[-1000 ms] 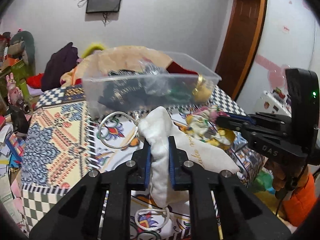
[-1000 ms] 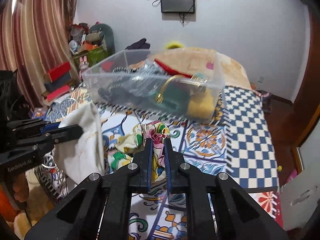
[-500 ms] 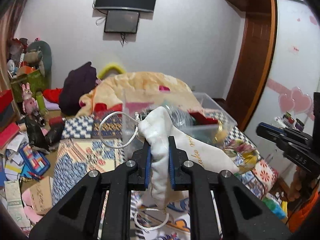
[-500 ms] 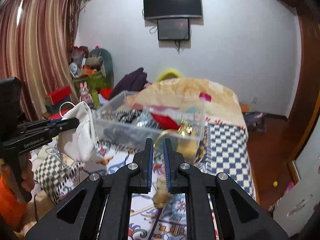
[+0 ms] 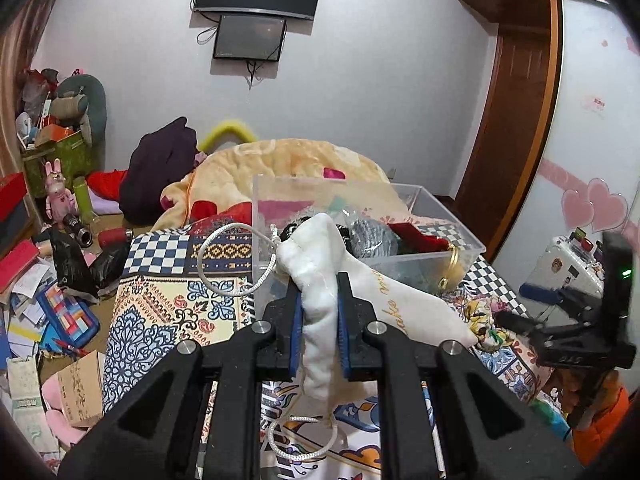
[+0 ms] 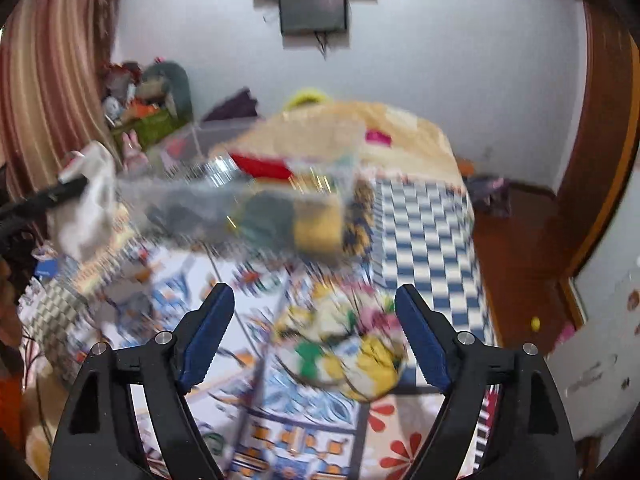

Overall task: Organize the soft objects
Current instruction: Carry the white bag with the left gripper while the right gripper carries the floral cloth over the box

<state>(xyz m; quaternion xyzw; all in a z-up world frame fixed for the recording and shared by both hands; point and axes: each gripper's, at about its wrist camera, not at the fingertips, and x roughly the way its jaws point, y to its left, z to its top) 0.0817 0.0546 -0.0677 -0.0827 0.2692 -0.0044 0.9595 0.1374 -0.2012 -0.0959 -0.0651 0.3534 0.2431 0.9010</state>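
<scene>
- The left hand-held gripper [image 5: 319, 322] is clamped tight on a white cloth drawstring pouch [image 5: 324, 280], its blue pads [image 5: 295, 332] pinching the fabric near the neck; the white cord loops [image 5: 224, 260] hang free at 10 o'clock and below.
- The right hand-held gripper [image 6: 314, 334] stands wide open and holds nothing; a crumpled floral fabric piece in yellow, green and pink [image 6: 344, 344] lies on the patterned bedspread [image 5: 168, 312] between its spread fingers, though that view is blurred.
- The clear plastic storage bin [image 5: 460, 240], already holding dark knitwear, a red cloth and a gold-handled item, sits at 12 o'clock just beyond the pouch.
- In my judgement the step in hand is carrying the pouch to the bin; the next move calls for lifting it over the near wall and releasing above the contents.
- Whether the floral piece is about to be grasped I cannot tell.
- The dangling cords could catch on the bin's rim, so clearance above the wall matters.
- Open room lies at 9 o'clock over the bedspread; at 3 o'clock the right gripper crowds the way, and the bed's edge drops off toward the cluttered floor [image 5: 36, 320].
</scene>
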